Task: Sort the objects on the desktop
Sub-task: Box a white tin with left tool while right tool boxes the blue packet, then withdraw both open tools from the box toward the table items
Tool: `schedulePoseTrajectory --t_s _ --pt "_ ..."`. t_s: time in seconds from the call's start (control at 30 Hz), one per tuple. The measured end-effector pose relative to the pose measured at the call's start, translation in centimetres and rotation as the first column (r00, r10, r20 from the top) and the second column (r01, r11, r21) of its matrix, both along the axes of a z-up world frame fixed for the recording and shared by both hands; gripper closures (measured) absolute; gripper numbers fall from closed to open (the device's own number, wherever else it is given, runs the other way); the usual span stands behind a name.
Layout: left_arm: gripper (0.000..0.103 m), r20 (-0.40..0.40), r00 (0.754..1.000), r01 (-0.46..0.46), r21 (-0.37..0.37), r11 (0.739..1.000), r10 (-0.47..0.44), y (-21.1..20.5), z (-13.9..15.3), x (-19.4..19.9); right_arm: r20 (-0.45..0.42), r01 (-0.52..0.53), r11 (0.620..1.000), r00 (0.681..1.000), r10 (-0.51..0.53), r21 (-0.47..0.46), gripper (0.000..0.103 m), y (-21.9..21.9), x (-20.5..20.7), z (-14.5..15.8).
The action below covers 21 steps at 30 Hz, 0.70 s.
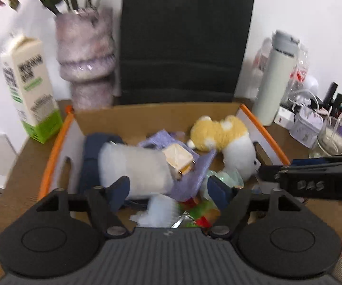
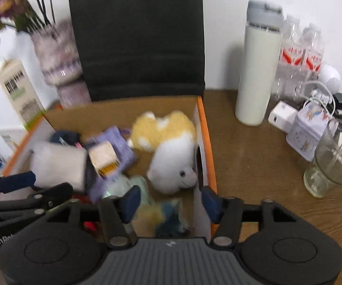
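A: What is in the box (image 1: 59, 133)?

B: Lots of soft things. A yellow and white toy dog (image 1: 225, 142) lies by the right wall. A white fluffy roll (image 1: 133, 168) lies on the left, on something dark blue. A purple cloth (image 2: 121, 147) sits in the middle with a small tan pack (image 2: 104, 159) on it.

A: Where are the tongs?

B: Both are up over the near end of the box. The left gripper (image 1: 168, 190) is wide, with nothing between its blue pads (image 1: 121, 190). The right gripper (image 2: 168, 201) is wide too, and holds nothing.

A: What is next to the box?

B: A carton (image 1: 28, 87) and a vase (image 1: 85, 54) on the left. A tall white bottle (image 2: 256, 71), a small tin (image 2: 306, 130) and a glass (image 2: 332, 161) stand on the table (image 2: 254, 154) to the right. A black chair back (image 2: 135, 35) is behind.
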<state>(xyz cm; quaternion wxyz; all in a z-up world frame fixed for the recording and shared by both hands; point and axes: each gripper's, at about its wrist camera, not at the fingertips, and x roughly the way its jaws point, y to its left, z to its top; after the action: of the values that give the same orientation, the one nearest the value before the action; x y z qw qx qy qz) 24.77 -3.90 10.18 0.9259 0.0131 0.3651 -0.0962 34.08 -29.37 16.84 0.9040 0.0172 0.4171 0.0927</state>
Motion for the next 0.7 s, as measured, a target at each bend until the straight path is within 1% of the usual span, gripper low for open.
schedulePoseTrajectory --t_s 0.1,0.17,0.23,0.3,0.37,0.43,0.5,0.53,0.57,0.6,0.63,0.67,0.7 --pt "0.021 -0.008 0.999 -0.032 -0.008 0.999 0.032 0.7 2.1 -0.8 0.035 0.006 1.000 0.999 -0.007 0.014 0.033 -0.2 -0.9 2.2" --pt "0.019 -0.010 0.999 -0.044 -0.006 0.999 0.044 1.0 3.2 -1.6 0.049 0.000 1.000 0.999 0.000 0.012 0.032 -0.3 -1.4 3.5" --pt "0.012 -0.002 0.999 -0.048 -0.006 0.999 0.048 1.2 3.8 -2.4 0.066 -0.010 1.000 0.998 0.009 0.005 0.027 -0.1 -2.3 4.3" --pt "0.011 0.003 0.999 -0.053 -0.038 0.998 0.053 1.5 3.9 -3.6 0.081 -0.020 1.000 0.997 0.020 0.005 0.024 0.0 -3.4 4.8" --pt "0.010 -0.004 0.999 -0.043 -0.059 0.997 0.043 1.8 3.5 -5.0 0.099 -0.029 0.999 0.995 0.027 0.017 0.023 -0.1 -4.7 4.7" --pt "0.008 0.016 0.999 -0.047 -0.056 0.997 0.048 2.1 2.7 -7.3 0.125 -0.046 0.998 0.991 0.040 0.044 0.021 -0.2 -6.7 3.6" --pt "0.005 0.054 0.997 -0.058 -0.046 0.997 0.060 2.5 1.5 -10.3 0.144 -0.064 0.997 0.988 0.057 0.045 0.021 -0.2 -9.4 1.9" --pt "0.003 0.071 0.996 -0.057 -0.065 0.996 0.061 2.9 0.7 -12.1 0.159 -0.071 0.997 0.985 0.064 0.035 0.021 -0.2 -11.2 0.9" --pt "0.003 0.066 0.997 -0.039 -0.111 0.993 0.046 3.4 -0.4 -14.1 0.176 -0.084 0.996 0.981 0.078 0.024 0.021 -0.3 -12.9 -0.1" --pt "0.003 0.042 0.999 -0.013 -0.166 0.986 0.020 4.0 -1.5 -15.9 0.191 -0.095 0.995 0.978 0.090 0.017 0.021 -0.5 -14.7 -1.1" --pt "0.003 0.025 1.000 -0.004 -0.204 0.979 0.009 4.4 -2.3 -17.3 0.201 -0.106 0.994 0.975 0.100 0.021 0.021 -0.7 -16.5 -2.2" --pt "0.003 0.011 1.000 -0.018 -0.227 0.974 0.022 4.7 -3.2 -19.0 0.193 -0.116 0.993 0.975 0.107 0.034 0.021 -1.1 -18.2 -3.2" --pt "0.003 0.016 0.999 -0.045 -0.224 0.974 0.050 4.8 -4.0 -20.8 0.174 -0.117 0.992 0.979 0.106 0.053 0.021 -1.4 -19.8 -4.2"
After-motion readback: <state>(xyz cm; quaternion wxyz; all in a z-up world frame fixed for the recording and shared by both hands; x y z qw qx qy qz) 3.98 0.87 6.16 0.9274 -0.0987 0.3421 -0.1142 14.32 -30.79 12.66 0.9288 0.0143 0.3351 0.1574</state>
